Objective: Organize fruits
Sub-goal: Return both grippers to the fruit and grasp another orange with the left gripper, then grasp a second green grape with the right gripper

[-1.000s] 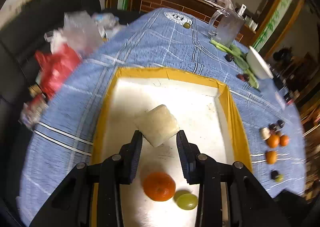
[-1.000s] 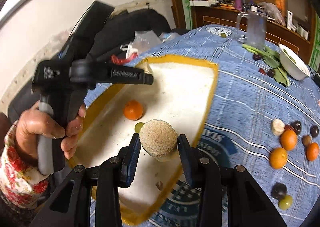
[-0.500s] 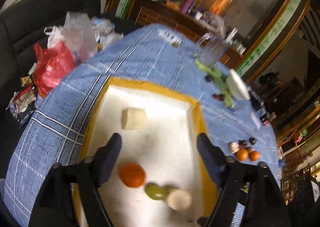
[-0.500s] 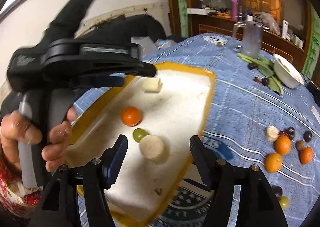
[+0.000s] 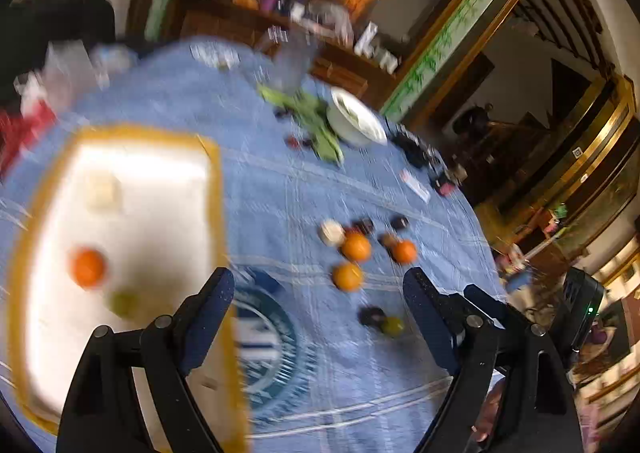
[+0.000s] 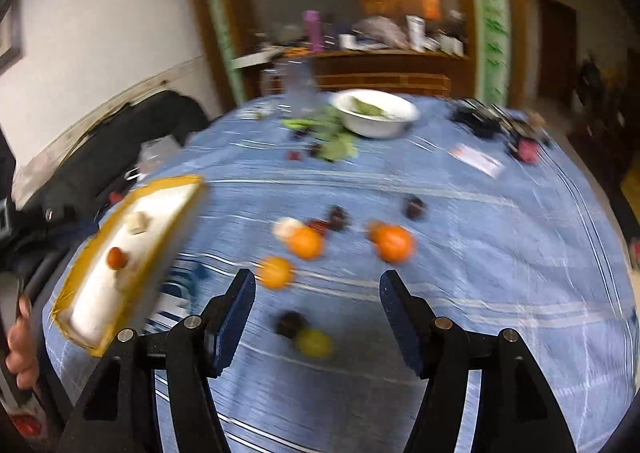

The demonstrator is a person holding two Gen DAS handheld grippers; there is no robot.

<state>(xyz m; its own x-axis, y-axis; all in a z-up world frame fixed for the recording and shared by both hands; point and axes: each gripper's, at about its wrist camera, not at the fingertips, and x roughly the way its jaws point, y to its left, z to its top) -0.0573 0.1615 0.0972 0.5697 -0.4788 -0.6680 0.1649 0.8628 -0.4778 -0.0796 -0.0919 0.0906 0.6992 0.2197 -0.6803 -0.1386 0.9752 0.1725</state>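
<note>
A yellow-rimmed white tray [image 5: 218,189] [image 6: 176,213] lies at the left of the blue table. It holds an orange [image 5: 88,267] [image 6: 117,257], a green grape [image 5: 123,303] and a pale block [image 5: 103,193] [image 6: 136,222]. Three loose oranges [image 5: 347,276] [image 6: 276,272] lie on the cloth with dark fruits [image 6: 291,323] and a yellow-green grape [image 5: 392,326] [image 6: 314,342]. My left gripper [image 5: 318,301] is open and empty above the cloth. My right gripper [image 6: 318,301] is open and empty above the loose fruit. Both views are blurred.
A white bowl [image 5: 356,119] [image 6: 376,113] and green leaves [image 5: 320,121] sit at the far side, with a glass jug [image 6: 300,87]. Small dark items [image 6: 480,121] and a card [image 6: 476,160] lie at the far right. Bags [image 5: 36,109] sit left.
Both grippers have swung right, away from the tray and toward the loose fruit. Both let go earlier: the pale block and a round pale fruit were left on the tray.
</note>
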